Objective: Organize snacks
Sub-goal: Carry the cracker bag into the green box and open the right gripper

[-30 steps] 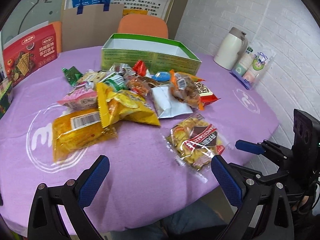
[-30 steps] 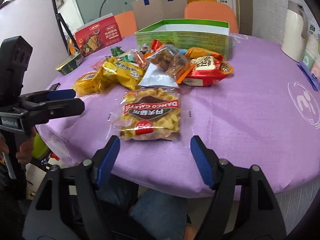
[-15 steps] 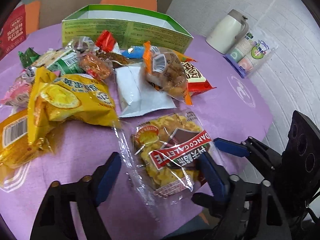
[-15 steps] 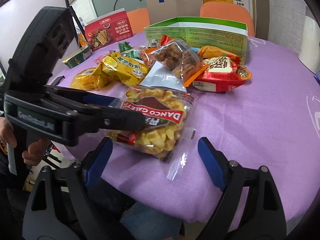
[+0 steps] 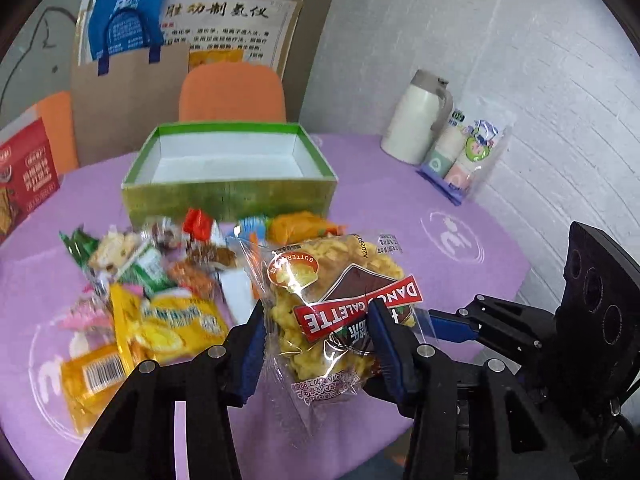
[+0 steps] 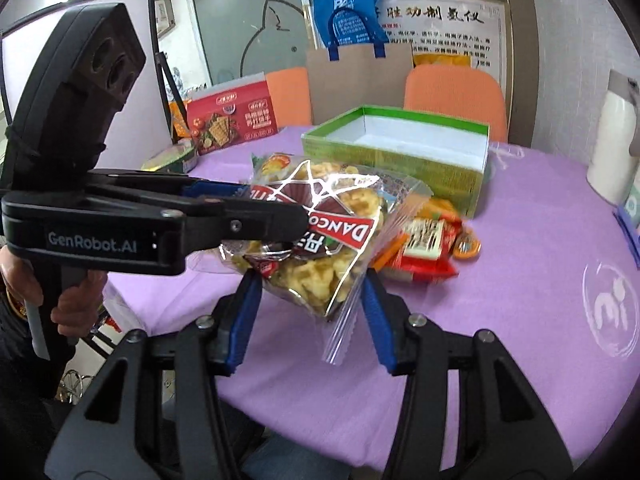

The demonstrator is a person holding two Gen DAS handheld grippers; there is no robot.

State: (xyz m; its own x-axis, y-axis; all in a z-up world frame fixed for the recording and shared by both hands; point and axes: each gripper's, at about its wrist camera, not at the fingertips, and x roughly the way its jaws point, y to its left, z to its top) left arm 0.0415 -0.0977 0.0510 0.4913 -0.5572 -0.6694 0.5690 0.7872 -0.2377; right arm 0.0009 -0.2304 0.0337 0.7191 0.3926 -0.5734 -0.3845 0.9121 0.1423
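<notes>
right claw [image 6: 312,320]: closing on galette bag [image 6: 320,240]; left claw [image 6: 296,216]: gripping bag; green box [image 6: 400,152]: behind

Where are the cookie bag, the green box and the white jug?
cookie bag [image 5: 340,280], left wrist view, red label.
green box [image 5: 228,196], left wrist view, front wall.
white jug [image 5: 414,120], left wrist view, body.
</notes>
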